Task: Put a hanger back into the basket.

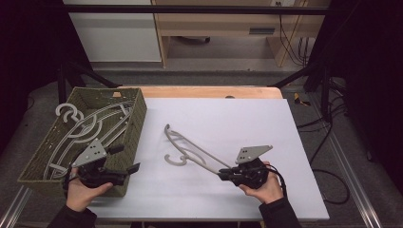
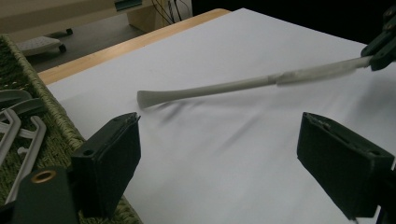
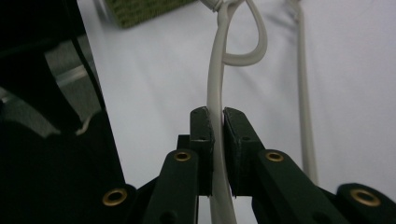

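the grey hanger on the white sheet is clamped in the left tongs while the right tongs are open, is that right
No, swap the sides. The right tongs are shut on the grey hanger, as the right gripper view shows; the left tongs are open over the white sheet.

In the left gripper view the far end of the grey hanger point(image 2: 243, 86) is smeared with blur, and the right gripper point(image 2: 384, 44) holding it is cut off by the right edge. In the right gripper view the hanger's hook point(image 3: 243, 42) and the woven basket point(image 3: 140, 11) run off the top. In the high view, how many hangers point(image 1: 88, 128) lie stacked in the basket cannot be told.
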`<action>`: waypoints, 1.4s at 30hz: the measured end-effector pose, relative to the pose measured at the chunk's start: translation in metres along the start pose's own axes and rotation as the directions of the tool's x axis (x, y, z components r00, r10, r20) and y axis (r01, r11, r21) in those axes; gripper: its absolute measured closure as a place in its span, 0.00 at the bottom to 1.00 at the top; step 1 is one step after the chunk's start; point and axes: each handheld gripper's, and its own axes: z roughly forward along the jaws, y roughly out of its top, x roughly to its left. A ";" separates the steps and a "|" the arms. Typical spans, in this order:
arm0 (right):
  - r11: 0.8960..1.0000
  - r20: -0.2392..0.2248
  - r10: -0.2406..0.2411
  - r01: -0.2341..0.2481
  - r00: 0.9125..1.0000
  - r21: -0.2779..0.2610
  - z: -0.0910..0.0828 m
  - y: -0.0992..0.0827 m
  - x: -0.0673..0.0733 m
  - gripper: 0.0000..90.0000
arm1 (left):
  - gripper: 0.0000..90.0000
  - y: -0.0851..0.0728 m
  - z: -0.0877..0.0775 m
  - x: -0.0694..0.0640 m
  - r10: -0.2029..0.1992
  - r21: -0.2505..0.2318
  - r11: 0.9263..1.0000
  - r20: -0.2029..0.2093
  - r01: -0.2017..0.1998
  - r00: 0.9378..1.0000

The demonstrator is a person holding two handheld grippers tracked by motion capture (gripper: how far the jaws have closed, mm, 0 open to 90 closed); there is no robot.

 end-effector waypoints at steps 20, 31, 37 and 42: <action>0.966 0.052 -0.019 0.005 0.998 0.259 0.075 -0.034 -0.002 0.91 | 0.15 -0.001 0.002 -0.001 0.000 0.009 1.000 0.002 0.000 1.000; 0.960 0.090 -0.012 -0.014 0.996 0.281 0.060 -0.040 -0.003 0.79 | 0.15 -0.002 0.003 -0.001 -0.004 0.010 1.000 0.003 0.004 1.000; 0.952 0.119 -0.024 -0.014 0.993 0.306 0.062 -0.041 0.002 0.83 | 0.15 -0.002 0.006 -0.002 0.000 0.019 1.000 0.005 0.000 1.000; 0.943 0.106 -0.013 -0.023 0.994 0.332 0.064 -0.037 0.000 0.88 | 0.15 -0.003 0.009 -0.003 0.000 0.030 1.000 0.009 0.000 1.000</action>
